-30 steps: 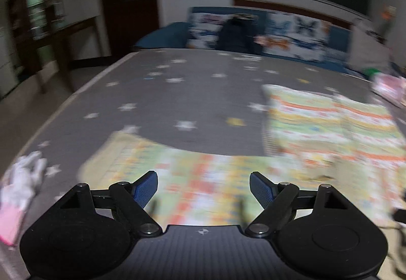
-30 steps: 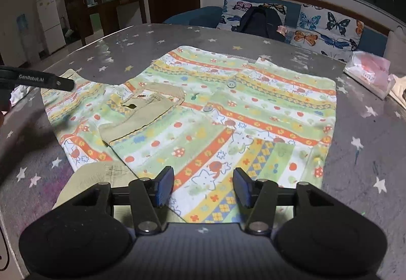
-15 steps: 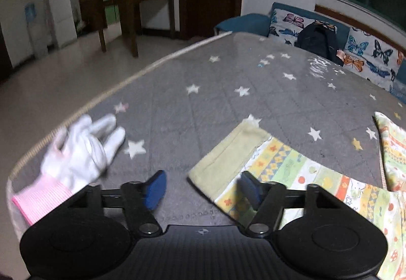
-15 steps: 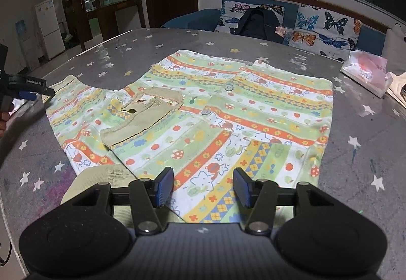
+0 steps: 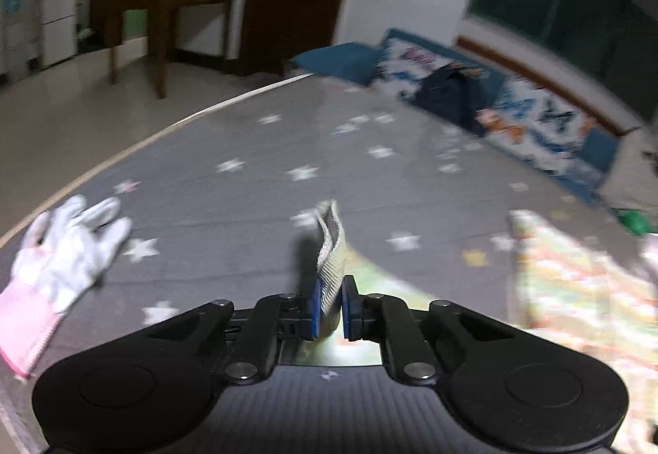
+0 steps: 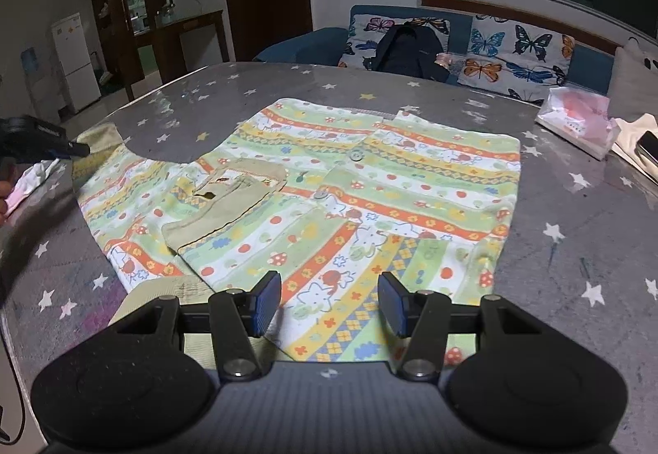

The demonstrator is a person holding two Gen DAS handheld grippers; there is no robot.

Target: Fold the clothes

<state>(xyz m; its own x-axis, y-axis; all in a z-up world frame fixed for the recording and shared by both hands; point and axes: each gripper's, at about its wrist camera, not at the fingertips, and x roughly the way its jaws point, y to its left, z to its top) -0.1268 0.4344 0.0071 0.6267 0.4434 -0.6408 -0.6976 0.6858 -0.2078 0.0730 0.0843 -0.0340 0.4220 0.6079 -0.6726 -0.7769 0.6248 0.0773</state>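
Note:
A child's shirt (image 6: 370, 182) with green, orange and yellow stripes lies flat on the grey star-patterned table (image 6: 575, 269). Its left sleeve (image 6: 123, 182) stretches toward the table's left edge. In the left wrist view my left gripper (image 5: 329, 291) is closing, and its blue pads pinch the beige ribbed sleeve cuff (image 5: 331, 248), which stands up between them. The right wrist view shows that gripper (image 6: 78, 149) at the far left, at the sleeve's end. My right gripper (image 6: 329, 302) hangs open just above the shirt's near hem, nothing between its fingers.
A white glove with a pink cuff (image 5: 61, 252) lies near the table's left edge. A tissue packet (image 6: 575, 121) and a dark flat object (image 6: 647, 149) sit at the right. A butterfly-print sofa with a dark backpack (image 6: 407, 47) stands behind the table.
My left gripper swung left to the sleeve's end and its jaws came together on the cuff, lifting it upright. The right gripper stayed still and open.

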